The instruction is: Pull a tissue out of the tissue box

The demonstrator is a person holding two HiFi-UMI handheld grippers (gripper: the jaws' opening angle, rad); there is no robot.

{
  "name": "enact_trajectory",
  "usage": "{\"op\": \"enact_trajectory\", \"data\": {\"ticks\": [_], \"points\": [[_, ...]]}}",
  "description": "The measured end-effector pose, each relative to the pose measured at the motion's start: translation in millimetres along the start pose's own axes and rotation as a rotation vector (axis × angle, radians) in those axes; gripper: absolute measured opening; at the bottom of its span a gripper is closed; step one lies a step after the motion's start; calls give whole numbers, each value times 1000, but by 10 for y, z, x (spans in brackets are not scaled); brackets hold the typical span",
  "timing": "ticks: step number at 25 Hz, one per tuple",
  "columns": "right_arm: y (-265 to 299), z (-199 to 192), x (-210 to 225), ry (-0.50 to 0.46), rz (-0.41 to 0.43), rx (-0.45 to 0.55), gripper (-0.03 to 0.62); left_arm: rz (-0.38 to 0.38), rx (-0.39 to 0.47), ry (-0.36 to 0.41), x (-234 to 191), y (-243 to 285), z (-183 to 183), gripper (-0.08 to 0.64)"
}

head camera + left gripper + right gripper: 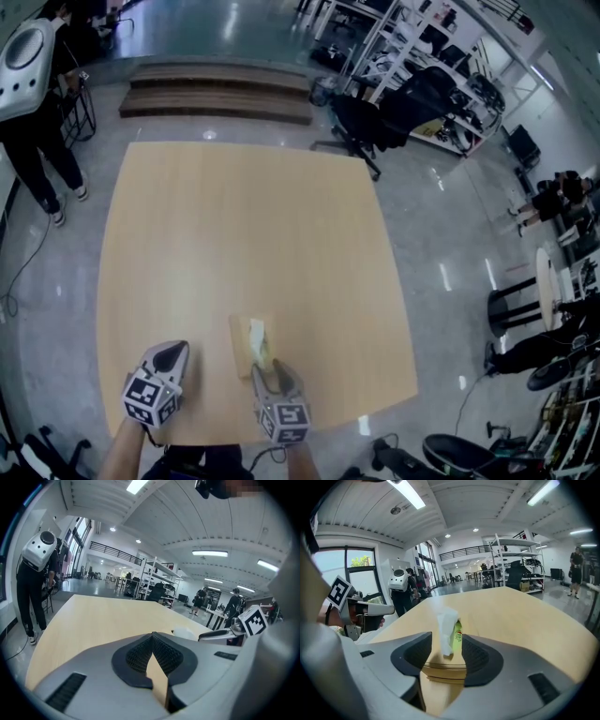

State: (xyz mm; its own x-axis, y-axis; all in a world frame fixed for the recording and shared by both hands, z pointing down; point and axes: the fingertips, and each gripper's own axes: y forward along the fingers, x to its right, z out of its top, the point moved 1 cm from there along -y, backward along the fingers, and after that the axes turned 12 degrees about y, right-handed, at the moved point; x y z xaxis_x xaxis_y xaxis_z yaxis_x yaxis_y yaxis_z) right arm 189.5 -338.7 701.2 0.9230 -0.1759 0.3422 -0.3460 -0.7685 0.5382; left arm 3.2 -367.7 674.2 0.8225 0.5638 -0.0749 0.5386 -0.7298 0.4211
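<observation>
Looking at a wide pale surface (244,234) bearing the tissue box (242,352) near its front edge, within easy reach. Resting the left gripper (172,354) off to the left, jaws pressed together on nothing, likely just out of the way. Hovering the right gripper (275,377) at the box's near end, jaws spread either side of the upright tissue (446,630), not pinching it, seemingly lining up a grip.

bright, even light from ceiling strips (410,494). glare streaks the floor (445,277). fisheye bends edges; corners go black.
</observation>
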Motion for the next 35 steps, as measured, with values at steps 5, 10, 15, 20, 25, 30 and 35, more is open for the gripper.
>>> {"op": "enact_trajectory", "data": {"ticks": [5,10,15,20,25,30,35], "points": [[32,-4,1,2,7,-6,212,5,-4,-3,-14,14,-12,8],[50,-3,-17,-11,20,-21,210,5,-5,-1,-19,37,9,8],[63,-34,27,-26,4,-36,157,4,-6,-2,-18,56,-12,8],[53,-30,67,-37,-14,-39,101,5,-7,-3,2,60,-6,8],[71,-56,43,-32,-25,-39,45,5,-8,-1,-33,44,-31,8],[70,-65,29,-26,-29,-47,17,7,-6,-2,-69,17,-14,8],[103,-34,40,-21,-29,-40,11,4,-4,-3,-99,55,-16,8]]}}
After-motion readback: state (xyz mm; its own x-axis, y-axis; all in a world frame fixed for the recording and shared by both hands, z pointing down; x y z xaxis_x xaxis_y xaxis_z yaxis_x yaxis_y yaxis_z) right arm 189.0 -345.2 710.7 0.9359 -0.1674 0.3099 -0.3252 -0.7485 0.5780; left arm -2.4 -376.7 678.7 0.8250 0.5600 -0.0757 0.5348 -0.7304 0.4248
